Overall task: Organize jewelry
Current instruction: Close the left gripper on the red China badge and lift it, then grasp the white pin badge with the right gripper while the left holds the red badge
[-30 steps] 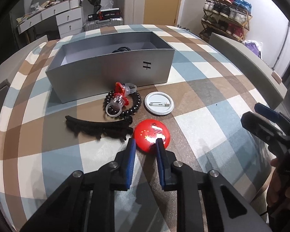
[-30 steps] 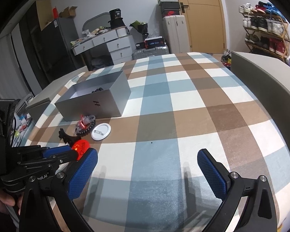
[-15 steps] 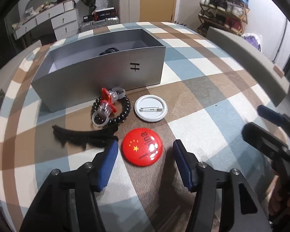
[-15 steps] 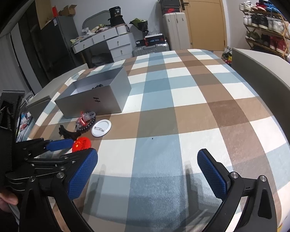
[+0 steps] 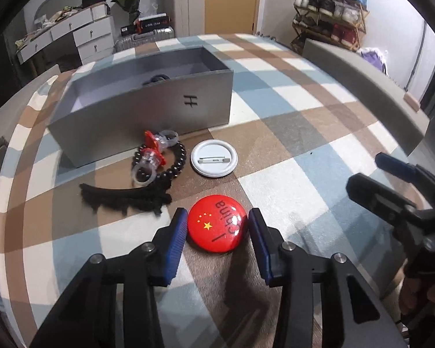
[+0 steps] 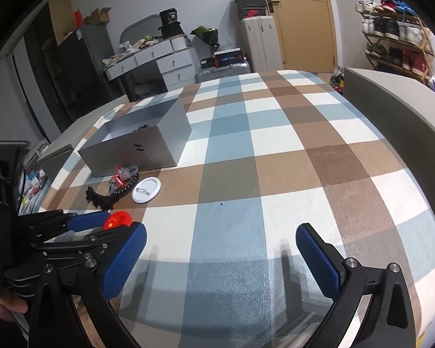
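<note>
A red round badge [image 5: 217, 227] with a flag lies on the plaid cloth between the open fingers of my left gripper [image 5: 217, 226], which straddles it; whether the pads touch it is unclear. It also shows in the right wrist view [image 6: 118, 219]. Beyond it lie a white badge [image 5: 214, 158] face down, a black bead bracelet [image 5: 174, 168] with red and clear rings [image 5: 149, 156] on it, and a black hair clip [image 5: 124, 198]. A grey open box [image 5: 148, 107] stands behind them with a dark item inside. My right gripper [image 6: 221, 258] is open and empty over the cloth.
The table [image 6: 275, 156] has a plaid cloth in blue, brown and white. A grey chair back [image 6: 397, 107] stands at its right edge. Drawers, suitcases and a shoe rack stand in the room behind.
My left gripper opened from nearly shut, moved forward and lowered, and its fingers now straddle the red badge. The right gripper has hardly moved.
</note>
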### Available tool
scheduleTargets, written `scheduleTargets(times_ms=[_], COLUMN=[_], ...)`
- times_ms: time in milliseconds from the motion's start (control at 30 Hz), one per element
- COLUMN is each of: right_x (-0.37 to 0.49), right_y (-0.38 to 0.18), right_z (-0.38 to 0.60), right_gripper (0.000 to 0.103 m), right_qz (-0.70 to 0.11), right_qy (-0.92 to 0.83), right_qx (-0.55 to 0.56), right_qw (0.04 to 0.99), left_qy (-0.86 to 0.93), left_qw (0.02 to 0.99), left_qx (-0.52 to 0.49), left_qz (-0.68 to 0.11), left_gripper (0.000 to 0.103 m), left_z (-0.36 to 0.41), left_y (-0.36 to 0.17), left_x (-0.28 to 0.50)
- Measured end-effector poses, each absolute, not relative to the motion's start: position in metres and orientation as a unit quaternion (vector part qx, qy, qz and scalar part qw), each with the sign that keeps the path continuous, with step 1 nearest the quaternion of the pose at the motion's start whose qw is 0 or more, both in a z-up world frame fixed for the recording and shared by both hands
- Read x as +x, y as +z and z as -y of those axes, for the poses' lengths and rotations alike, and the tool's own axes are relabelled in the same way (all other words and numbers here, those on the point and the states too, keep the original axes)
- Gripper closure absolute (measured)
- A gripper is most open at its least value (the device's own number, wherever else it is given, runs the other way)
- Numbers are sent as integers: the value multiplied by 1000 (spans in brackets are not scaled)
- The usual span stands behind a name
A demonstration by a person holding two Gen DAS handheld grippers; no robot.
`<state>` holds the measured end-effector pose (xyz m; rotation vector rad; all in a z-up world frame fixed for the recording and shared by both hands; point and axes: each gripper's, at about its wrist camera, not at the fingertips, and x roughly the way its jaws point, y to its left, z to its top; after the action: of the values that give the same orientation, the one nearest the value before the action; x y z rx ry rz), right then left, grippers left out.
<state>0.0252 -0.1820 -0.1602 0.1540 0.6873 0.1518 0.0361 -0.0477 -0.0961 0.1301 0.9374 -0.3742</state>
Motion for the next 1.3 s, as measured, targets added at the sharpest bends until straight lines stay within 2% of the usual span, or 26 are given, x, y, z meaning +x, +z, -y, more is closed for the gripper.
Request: scheduleTargets(times_ms=[433,700,833,967,1033,1167,1300], right_x=[59,93,107,113,116,116,116], right_y=[-159,-158,-161,-167,-169,-172,-176], right_z=[151,106,91,81,77,70,65], right_gripper=[0,1,9,12,18,20,28], right_qz=[-369,-385,-386,-390,-396,-397,-396], right_qy=[134,176,175,171,172,171,170], right_qx=[51,-29,-55,-88,-98,-123,-141], right_qw=[918,906,904,901,897,893,891], left_qy=[-115,-87,-82,-82,-80,-76,-79], left_qw=[910,915,914,913,914,913,912], left_qx=[-21,-36,-43,-55,-59,-67,-69], left_qz=[-398,-391,-394,-395,-393,-395,-397], left_gripper=[66,66,66,66,66,66,66], left_z=[-38,-66,-77,-88,-93,-100,-103], left_y=[-67,-76,-80,-81,-81,-85,-85], left_x=[12,8,9,9,9,8,6])
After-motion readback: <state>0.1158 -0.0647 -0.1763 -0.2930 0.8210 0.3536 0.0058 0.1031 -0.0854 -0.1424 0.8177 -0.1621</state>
